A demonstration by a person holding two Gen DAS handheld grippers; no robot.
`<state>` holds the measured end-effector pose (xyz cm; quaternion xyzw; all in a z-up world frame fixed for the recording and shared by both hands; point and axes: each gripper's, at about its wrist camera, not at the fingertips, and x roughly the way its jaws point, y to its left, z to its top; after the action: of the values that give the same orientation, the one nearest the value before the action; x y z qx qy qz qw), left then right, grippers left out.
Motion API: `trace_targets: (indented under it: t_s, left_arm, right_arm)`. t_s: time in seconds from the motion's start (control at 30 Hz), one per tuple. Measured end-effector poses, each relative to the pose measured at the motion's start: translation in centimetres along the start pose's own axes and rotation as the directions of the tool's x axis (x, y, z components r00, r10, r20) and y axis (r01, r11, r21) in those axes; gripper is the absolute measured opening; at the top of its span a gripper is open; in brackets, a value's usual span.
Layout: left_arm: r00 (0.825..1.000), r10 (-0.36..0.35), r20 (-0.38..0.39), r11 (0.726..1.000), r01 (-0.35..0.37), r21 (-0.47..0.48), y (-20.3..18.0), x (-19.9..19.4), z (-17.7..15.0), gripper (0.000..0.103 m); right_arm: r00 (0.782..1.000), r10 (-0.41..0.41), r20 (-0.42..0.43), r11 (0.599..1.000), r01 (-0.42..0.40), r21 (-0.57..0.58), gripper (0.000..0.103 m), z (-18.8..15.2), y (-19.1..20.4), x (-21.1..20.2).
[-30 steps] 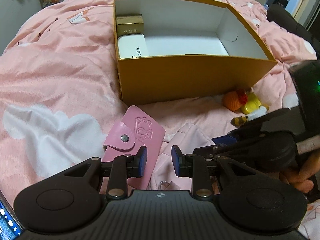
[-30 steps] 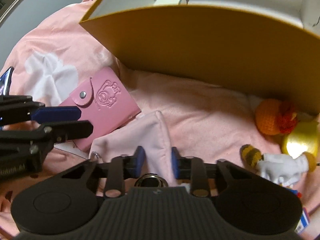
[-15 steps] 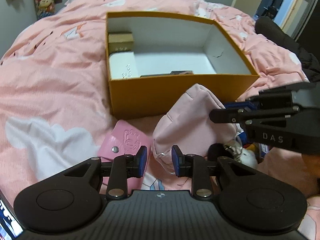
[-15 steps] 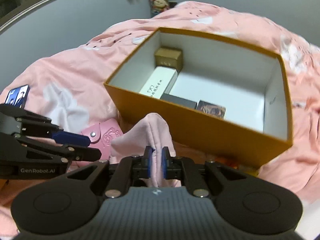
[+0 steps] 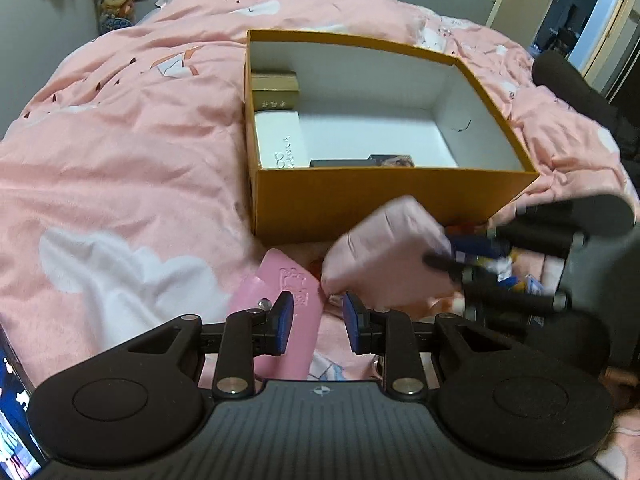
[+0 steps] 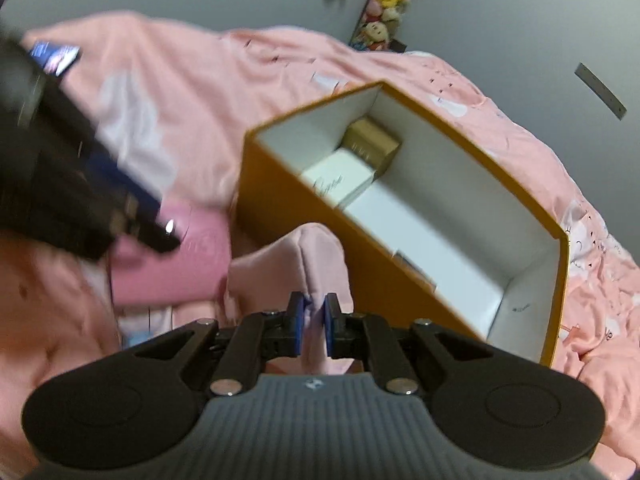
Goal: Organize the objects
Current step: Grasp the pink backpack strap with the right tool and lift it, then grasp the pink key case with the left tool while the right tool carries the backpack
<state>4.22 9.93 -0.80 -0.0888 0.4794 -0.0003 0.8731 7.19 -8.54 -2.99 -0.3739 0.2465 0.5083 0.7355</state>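
Right wrist view: the right gripper (image 6: 314, 326) has its 2 blue pads pinched on a fold of the pale pink fabric pouch (image 6: 296, 264), which hangs lifted off the bedding. At 1 o'clock from the pads sits the open orange box (image 6: 472, 168), white inside, holding a gold box (image 6: 374, 144) in its far corner, a white box (image 6: 340, 180) against it, and a dark flat item, mostly hidden behind the near wall. At 10 o'clock the left gripper (image 6: 160, 236) shows as a dark blur, above the pink card wallet (image 6: 180, 272).

Left wrist view: the left gripper (image 5: 316, 328) stands parted and empty, its fingers (image 5: 282, 322) over the wallet (image 5: 288, 304). At 1 o'clock the pouch (image 5: 384, 256) hangs in the right gripper (image 5: 448, 256), in front of the box's near wall (image 5: 380, 200). Pink quilt (image 5: 120, 160) lies all around.
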Motion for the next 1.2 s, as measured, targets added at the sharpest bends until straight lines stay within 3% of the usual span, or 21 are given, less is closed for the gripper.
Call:
trace_targets:
  t_s: [0.23, 0.4, 0.53, 0.63, 0.7, 0.8, 0.9, 1.03, 1.2]
  left_arm:
    - [0.993, -0.112, 0.039, 0.992, 0.114, -0.052, -0.6, -0.9, 0.4, 0.031]
    - [0.99, -0.136, 0.017, 0.986, 0.138, -0.098, -1.1, 0.1, 0.5, 0.032]
    - [0.995, -0.089, -0.045, 0.993, 0.085, -0.087, -1.5, 1.3, 0.0, 0.032]
    - [0.997, -0.068, -0.031, 0.994, 0.065, -0.089, -1.1, 1.0, 0.0, 0.032]
    - [1.0, -0.012, -0.014, 0.999, 0.012, -0.045, -1.1, 0.7, 0.3, 0.032]
    - [0.997, 0.071, -0.026, 0.995, -0.069, 0.065, -0.9, 0.6, 1.1, 0.036]
    - [0.996, 0.071, -0.06, 0.994, -0.066, 0.087, 0.2, 1.2, 2.1, 0.046]
    - [0.986, 0.022, -0.163, 0.994, -0.005, 0.108, 1.6, 3.1, 2.9, 0.051]
    - [0.966, 0.043, -0.257, 0.994, -0.016, 0.107, 2.9, 5.9, 2.9, 0.052]
  right_arm:
    - [0.979, 0.203, -0.001, 0.975, -0.202, 0.09, 0.016, -2.1, -0.7, -1.5]
    - [0.927, 0.373, -0.042, 0.915, -0.36, 0.183, 0.016, -2.8, -0.8, -1.1]
    - [0.926, 0.376, -0.028, 0.904, -0.36, 0.228, 0.017, -2.9, -1.8, -2.1]
    - [0.931, 0.366, 0.006, 0.889, -0.351, 0.294, 0.022, -3.0, -3.2, -2.8]
    - [0.935, 0.353, 0.026, 0.864, -0.336, 0.375, 0.025, -3.0, -4.7, -2.4]
    - [0.932, 0.361, 0.039, 0.785, -0.326, 0.527, 0.03, -2.7, -7.3, -0.9]
    - [0.922, 0.385, 0.035, 0.697, -0.316, 0.644, 0.036, -2.4, -9.1, 1.2]
    - [0.871, 0.487, 0.058, 0.584, -0.375, 0.72, 0.038, -1.9, -9.7, 4.1]
    - [0.862, 0.507, 0.007, 0.591, -0.354, 0.725, 0.046, -1.5, -8.9, 6.1]
